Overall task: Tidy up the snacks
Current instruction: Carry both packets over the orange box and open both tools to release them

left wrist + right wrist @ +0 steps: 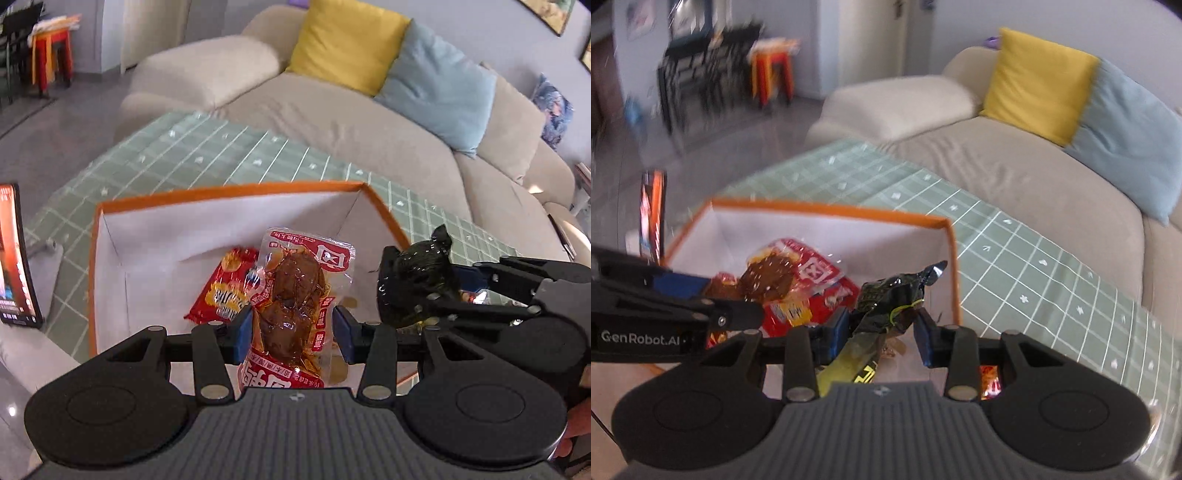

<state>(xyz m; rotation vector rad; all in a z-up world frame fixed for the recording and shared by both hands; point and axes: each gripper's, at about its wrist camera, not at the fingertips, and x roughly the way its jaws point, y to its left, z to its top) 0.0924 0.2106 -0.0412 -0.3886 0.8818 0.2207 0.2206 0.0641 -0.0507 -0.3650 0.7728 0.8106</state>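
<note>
An orange-rimmed box (229,192) with white inner walls stands on the green grid mat; a red chip packet (221,291) lies inside it. My left gripper (293,328) is shut on a clear red-printed pack of braised meat (291,291), held upright over the box. My right gripper (881,330) is shut on a crinkled black snack packet (886,299) with yellow print, over the box's (831,208) right side. In the left wrist view that gripper (417,291) with its black packet (421,266) sits to the right. In the right wrist view the meat pack (775,275) shows at left.
A phone on a stand (14,254) is left of the box. A beige sofa (332,122) with yellow (347,40) and light blue cushions (436,85) runs behind the mat (184,147). Red stools (772,70) and dark chairs stand far left.
</note>
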